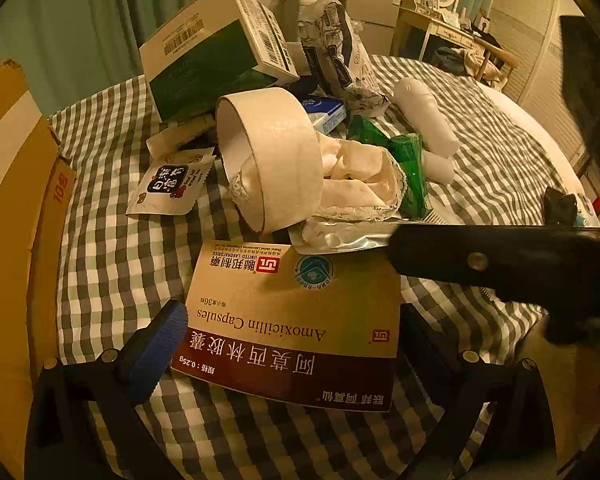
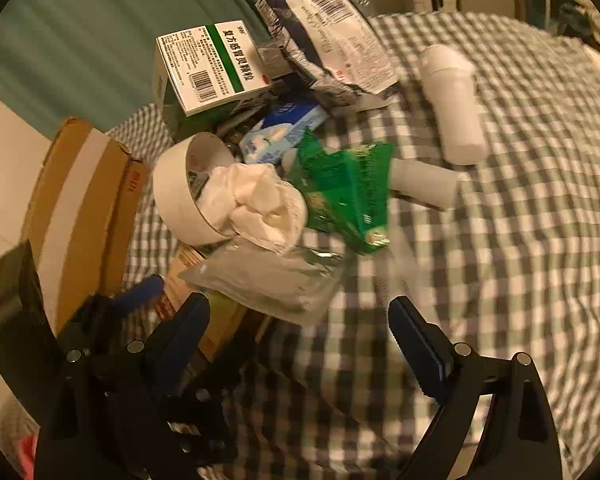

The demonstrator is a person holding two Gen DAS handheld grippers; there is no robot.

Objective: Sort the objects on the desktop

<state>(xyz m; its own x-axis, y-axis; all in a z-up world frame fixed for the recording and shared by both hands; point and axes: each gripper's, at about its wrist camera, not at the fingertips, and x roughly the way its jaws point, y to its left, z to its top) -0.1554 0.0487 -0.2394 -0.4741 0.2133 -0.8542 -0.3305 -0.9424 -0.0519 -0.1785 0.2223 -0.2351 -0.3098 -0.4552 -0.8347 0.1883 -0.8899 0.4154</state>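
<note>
Glossy card on the Amoxicillin Capsules box (image 1: 292, 332); matt woven cloth on the checked tablecloth (image 1: 112, 256); crinkly silver foil pouch (image 2: 268, 280); shiny green plastic wrapper (image 2: 348, 196).

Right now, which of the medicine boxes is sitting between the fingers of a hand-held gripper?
The Amoxicillin Capsules box, cream and maroon, lying flat between the left hand-held gripper fingers. The green-and-white box stands tilted at the back of the pile, away from both grippers.

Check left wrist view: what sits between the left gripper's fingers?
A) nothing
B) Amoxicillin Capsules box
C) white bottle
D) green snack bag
B: the Amoxicillin Capsules box lies between the left gripper fingers, its label reading upside down, on the checked cloth.
</note>
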